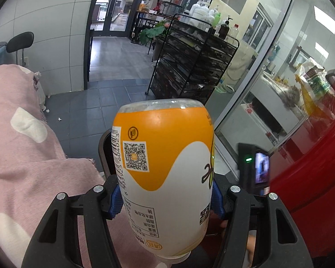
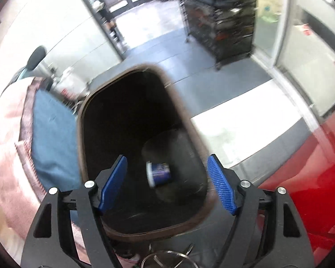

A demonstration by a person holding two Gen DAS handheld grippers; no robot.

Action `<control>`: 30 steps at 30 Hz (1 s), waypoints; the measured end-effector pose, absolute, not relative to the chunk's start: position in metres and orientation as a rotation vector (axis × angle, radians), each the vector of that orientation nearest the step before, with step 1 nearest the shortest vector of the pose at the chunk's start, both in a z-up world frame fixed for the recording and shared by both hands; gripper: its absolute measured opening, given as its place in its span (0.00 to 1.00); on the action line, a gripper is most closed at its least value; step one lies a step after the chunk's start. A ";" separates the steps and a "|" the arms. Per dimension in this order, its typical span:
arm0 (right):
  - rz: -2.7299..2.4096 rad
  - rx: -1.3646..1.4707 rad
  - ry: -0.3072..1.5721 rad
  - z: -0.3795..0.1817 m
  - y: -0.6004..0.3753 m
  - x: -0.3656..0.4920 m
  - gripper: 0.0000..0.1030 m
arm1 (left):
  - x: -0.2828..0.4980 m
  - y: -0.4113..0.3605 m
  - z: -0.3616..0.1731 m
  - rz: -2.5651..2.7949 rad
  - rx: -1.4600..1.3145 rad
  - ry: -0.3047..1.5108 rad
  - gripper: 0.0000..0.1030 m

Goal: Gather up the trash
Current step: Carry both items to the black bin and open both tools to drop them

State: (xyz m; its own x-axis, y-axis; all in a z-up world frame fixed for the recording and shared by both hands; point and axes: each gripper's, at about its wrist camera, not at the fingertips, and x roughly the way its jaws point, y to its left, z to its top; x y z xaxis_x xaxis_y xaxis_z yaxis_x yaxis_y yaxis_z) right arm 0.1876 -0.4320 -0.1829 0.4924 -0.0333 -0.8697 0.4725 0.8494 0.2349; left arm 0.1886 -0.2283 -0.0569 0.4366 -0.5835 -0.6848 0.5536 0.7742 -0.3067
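Observation:
An orange-and-white plastic bottle (image 1: 165,156) sits between the blue pads of my left gripper (image 1: 167,198), cap end toward the camera; the pads press its sides. Behind it shows a dark edge of the bin (image 1: 105,151). In the right wrist view my right gripper (image 2: 167,158) is open above the mouth of the dark bin (image 2: 79,134) with nothing between its fingers. A small blue-and-white can (image 2: 159,173) lies inside the bin, blurred. The back of the right gripper's unit (image 1: 254,165) shows to the right of the bottle.
A pink blanket with white spots (image 1: 22,145) lies to the left, with a blue cloth (image 2: 51,138) beside the bin. A red surface (image 1: 312,167) is on the right. A black wire rack (image 1: 189,62) stands on the grey tiled floor by a glass partition. A key ring (image 2: 167,259) lies near the bottom.

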 end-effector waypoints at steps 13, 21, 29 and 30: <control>-0.427 0.468 0.937 -0.163 -0.463 0.167 0.75 | 0.205 -0.266 -0.087 -0.684 0.066 0.933 0.59; -0.444 0.471 0.916 -0.160 -0.464 0.162 0.76 | 0.211 -0.269 -0.098 -0.681 0.068 0.992 0.78; -0.438 0.461 0.915 -0.156 -0.460 0.163 0.76 | 0.205 -0.267 -0.092 -0.687 0.087 0.973 0.86; -0.434 0.459 0.913 -0.155 -0.459 0.163 0.76 | 0.202 -0.265 -0.088 -0.693 0.086 0.961 0.87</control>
State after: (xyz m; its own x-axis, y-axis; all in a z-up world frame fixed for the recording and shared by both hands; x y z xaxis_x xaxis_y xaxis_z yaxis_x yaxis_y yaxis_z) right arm 0.1633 -0.4587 -0.1550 0.5392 -0.1611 -0.8266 0.5392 0.8200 0.1919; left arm 0.2018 -0.2651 -0.0881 0.3773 -0.5045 -0.7766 0.5778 0.7836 -0.2284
